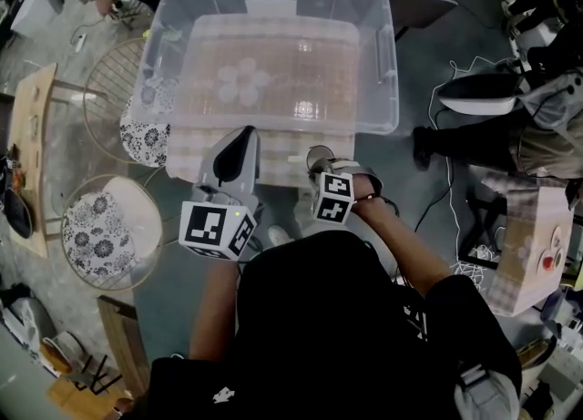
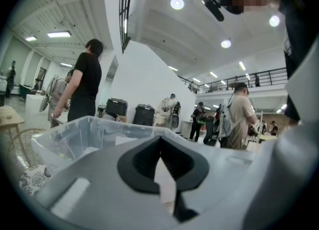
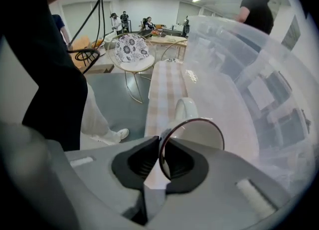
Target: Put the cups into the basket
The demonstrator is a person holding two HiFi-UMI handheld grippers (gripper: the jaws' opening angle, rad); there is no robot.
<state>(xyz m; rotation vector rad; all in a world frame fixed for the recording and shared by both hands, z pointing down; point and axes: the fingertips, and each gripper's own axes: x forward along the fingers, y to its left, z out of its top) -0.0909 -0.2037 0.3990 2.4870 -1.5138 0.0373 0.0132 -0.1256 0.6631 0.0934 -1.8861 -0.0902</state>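
A white cup (image 3: 199, 134) with a dark rim and a handle hangs over the checked table, close to the near wall of the clear plastic basket (image 3: 239, 74). My right gripper (image 3: 160, 154) is shut on the cup's rim, one pad inside and one outside. From the head view, the cup (image 1: 319, 158) and right gripper (image 1: 321, 172) are just in front of the basket (image 1: 390, 63), which looks empty. My left gripper (image 1: 239, 140) is beside them on the left, tilted upward. Its jaws (image 2: 159, 144) are shut with nothing between them.
The checked tablecloth (image 1: 196, 154) shows in a narrow strip in front of the basket. Two wire chairs with flowered cushions (image 1: 100, 231) (image 1: 146, 131) stand to the left, near a wooden table (image 1: 32, 136). People stand around the room, one at the right (image 1: 428, 145).
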